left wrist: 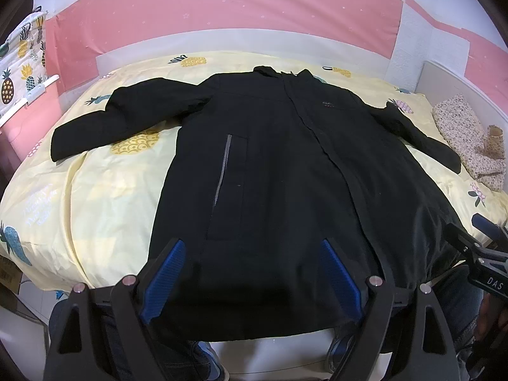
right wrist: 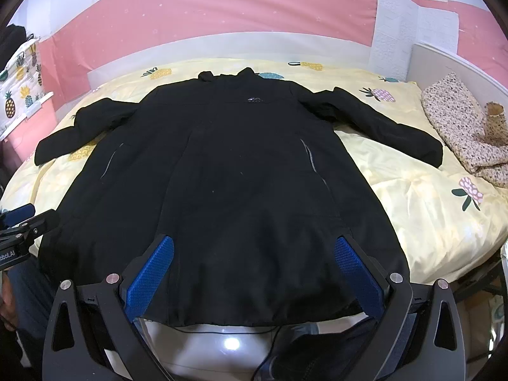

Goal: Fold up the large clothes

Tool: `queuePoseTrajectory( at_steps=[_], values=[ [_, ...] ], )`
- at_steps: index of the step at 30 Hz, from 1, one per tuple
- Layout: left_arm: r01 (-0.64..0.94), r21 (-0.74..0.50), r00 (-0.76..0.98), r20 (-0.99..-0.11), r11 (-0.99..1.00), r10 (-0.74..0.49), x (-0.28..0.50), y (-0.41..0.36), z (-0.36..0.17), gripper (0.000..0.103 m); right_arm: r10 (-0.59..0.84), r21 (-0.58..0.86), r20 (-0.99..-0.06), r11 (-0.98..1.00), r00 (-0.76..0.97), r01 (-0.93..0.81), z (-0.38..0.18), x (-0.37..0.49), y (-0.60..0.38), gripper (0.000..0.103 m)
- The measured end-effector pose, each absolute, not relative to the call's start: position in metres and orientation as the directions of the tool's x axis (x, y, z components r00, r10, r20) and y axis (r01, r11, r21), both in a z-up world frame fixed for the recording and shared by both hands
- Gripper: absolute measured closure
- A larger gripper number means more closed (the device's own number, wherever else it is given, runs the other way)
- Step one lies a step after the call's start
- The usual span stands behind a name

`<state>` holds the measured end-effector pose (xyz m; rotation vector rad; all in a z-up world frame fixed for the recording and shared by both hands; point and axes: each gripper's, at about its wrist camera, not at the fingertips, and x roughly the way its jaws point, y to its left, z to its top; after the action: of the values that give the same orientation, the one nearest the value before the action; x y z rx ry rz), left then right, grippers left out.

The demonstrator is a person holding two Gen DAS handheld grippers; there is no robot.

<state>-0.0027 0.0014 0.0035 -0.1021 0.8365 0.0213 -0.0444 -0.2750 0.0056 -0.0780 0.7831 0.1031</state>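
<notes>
A long black jacket lies flat, front up, on the bed, collar far, hem near me, both sleeves spread out to the sides. It also shows in the right wrist view. My left gripper is open and empty, its blue pads wide apart just above the hem's left part. My right gripper is open and empty above the hem's right part. The right gripper also shows at the right edge of the left wrist view, and the left gripper at the left edge of the right wrist view.
The bed has a pale yellow pineapple-print cover. A folded floral cloth lies at the bed's right side by a white bed board. A pink wall stands behind. A pineapple-print hanging is at far left.
</notes>
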Motion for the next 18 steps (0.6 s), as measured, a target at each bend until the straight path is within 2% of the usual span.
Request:
queuePoseTrajectory(
  at_steps=[18],
  values=[
    [-0.055,-0.075,0.665,-0.746,0.996,-0.020,-0.003,-0.004,0.000,0.015,0.062,-0.035,-0.708,0.992,0.703,-0.123,0.005,-0.043,-0.274,0.002]
  ],
)
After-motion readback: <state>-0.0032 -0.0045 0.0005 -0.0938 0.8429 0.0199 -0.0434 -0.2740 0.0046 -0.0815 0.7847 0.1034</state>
